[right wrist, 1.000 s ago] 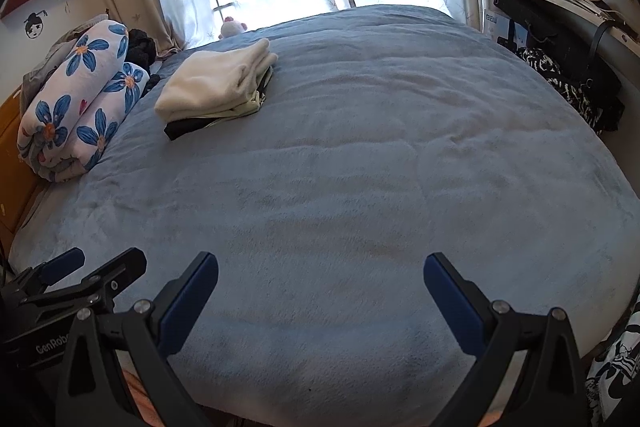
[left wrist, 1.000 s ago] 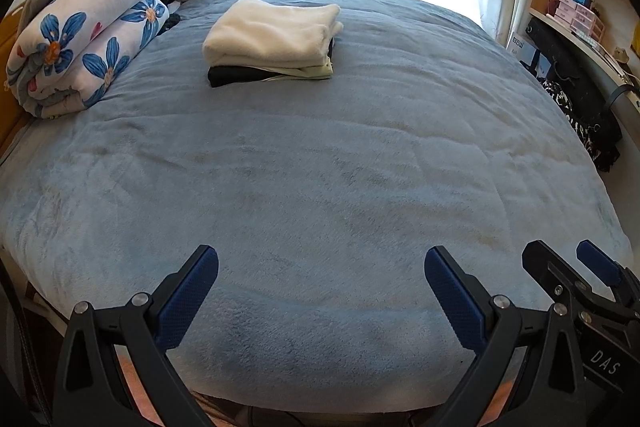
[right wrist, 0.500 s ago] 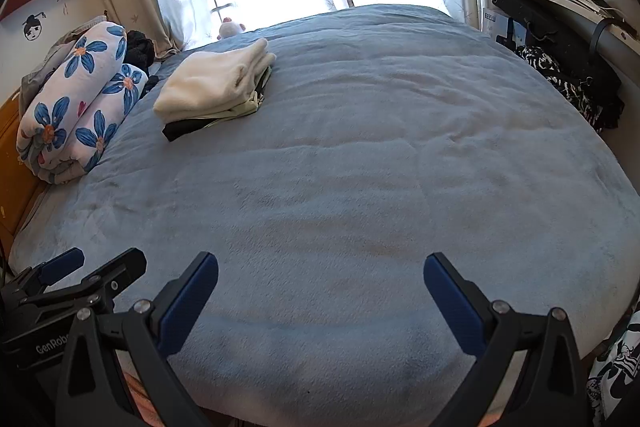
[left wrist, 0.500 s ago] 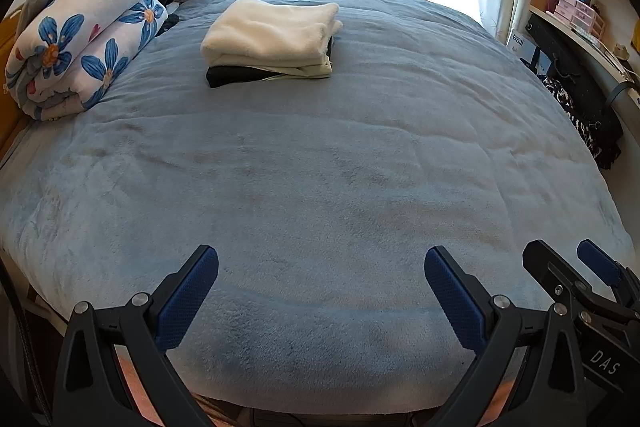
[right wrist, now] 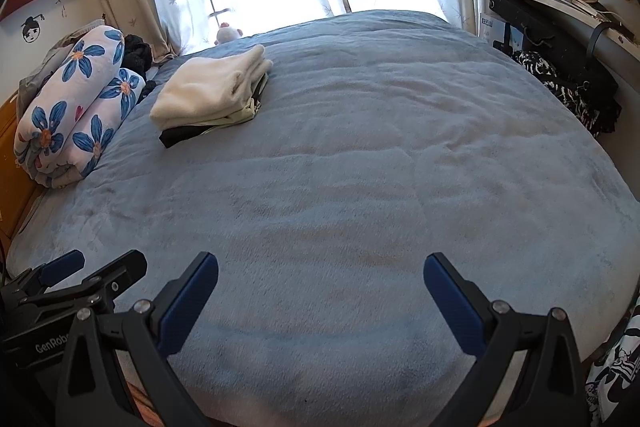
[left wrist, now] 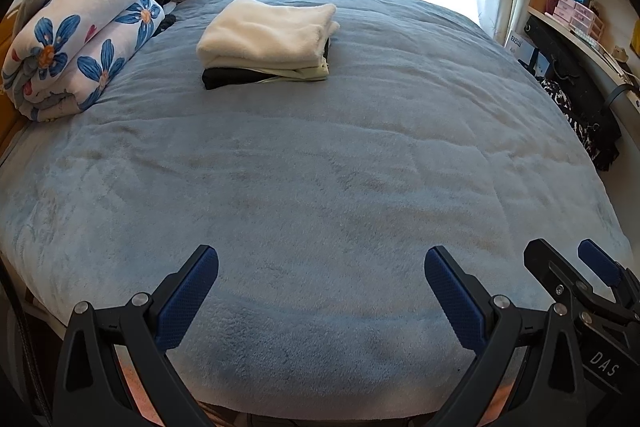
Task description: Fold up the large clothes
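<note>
Both tongs released, empty: left tongs (left wrist: 321, 287) and right tongs (right wrist: 321, 291) hovered over near edge of bed (left wrist: 340, 167). Folded clothes stack (left wrist: 268, 41) sat far-left, beside floral quilt (left wrist: 80, 43). No unfolded garment visible on bed; next step likely fetching one, spreading it flat mid-bed.

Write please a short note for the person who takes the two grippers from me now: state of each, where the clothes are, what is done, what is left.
Left gripper: open, empty, above the near edge of the blue blanket.
Right gripper: open, empty, beside it.
Folded stack, cream garment on top and black one at the bottom, lies at the far side near the floral quilt roll.
Done: that stack.
Left: no unfolded garment is spread on the bed; one must be fetched first.
</note>
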A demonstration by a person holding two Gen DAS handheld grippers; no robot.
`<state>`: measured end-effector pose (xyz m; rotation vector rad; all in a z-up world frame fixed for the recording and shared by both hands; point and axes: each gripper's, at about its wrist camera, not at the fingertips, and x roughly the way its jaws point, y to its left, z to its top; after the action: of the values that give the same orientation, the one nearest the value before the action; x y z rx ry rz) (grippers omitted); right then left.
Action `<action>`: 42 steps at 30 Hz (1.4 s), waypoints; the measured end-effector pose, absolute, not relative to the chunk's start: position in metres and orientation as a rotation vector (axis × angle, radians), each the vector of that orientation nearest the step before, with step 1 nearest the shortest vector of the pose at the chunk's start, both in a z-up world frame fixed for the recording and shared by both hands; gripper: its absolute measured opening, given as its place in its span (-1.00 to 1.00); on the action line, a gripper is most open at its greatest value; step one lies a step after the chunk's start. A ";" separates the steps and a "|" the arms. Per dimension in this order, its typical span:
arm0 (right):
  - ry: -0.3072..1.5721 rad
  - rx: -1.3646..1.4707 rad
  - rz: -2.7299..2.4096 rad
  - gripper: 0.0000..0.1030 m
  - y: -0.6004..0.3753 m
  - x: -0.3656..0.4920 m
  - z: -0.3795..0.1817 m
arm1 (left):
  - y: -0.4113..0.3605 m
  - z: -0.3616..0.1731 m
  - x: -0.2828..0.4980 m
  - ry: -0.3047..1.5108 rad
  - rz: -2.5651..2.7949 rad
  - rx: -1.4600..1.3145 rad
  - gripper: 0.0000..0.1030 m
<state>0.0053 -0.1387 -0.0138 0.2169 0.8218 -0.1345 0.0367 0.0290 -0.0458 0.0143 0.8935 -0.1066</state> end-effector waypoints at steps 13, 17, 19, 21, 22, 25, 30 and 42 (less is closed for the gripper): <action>0.816 0.212 -0.137 1.00 -0.138 0.006 -0.013 | 0.028 -0.046 0.042 0.900 -0.118 0.017 0.98; 0.815 0.215 -0.137 1.00 -0.138 0.006 -0.014 | 0.028 -0.047 0.044 0.906 -0.121 0.013 0.98; 0.817 0.215 -0.137 1.00 -0.138 0.006 -0.014 | 0.028 -0.048 0.044 0.908 -0.120 0.016 0.98; 0.819 0.216 -0.137 1.00 -0.138 0.007 -0.015 | 0.027 -0.048 0.044 0.906 -0.120 0.017 0.98; 0.819 0.215 -0.137 1.00 -0.139 0.007 -0.015 | 0.026 -0.048 0.044 0.904 -0.120 0.020 0.98; 0.818 0.217 -0.135 1.00 -0.139 0.007 -0.015 | 0.023 -0.048 0.042 0.895 -0.116 0.027 0.98; 0.820 0.219 -0.135 1.00 -0.139 0.007 -0.015 | 0.020 -0.047 0.040 0.886 -0.113 0.042 0.98; 0.814 0.220 -0.138 1.00 -0.139 0.007 -0.015 | 0.020 -0.044 0.040 0.888 -0.118 0.044 0.98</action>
<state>0.0074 -0.1390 -0.0151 0.2196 0.8140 -0.1381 0.0405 0.0205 -0.0443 0.0444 0.8879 -0.1184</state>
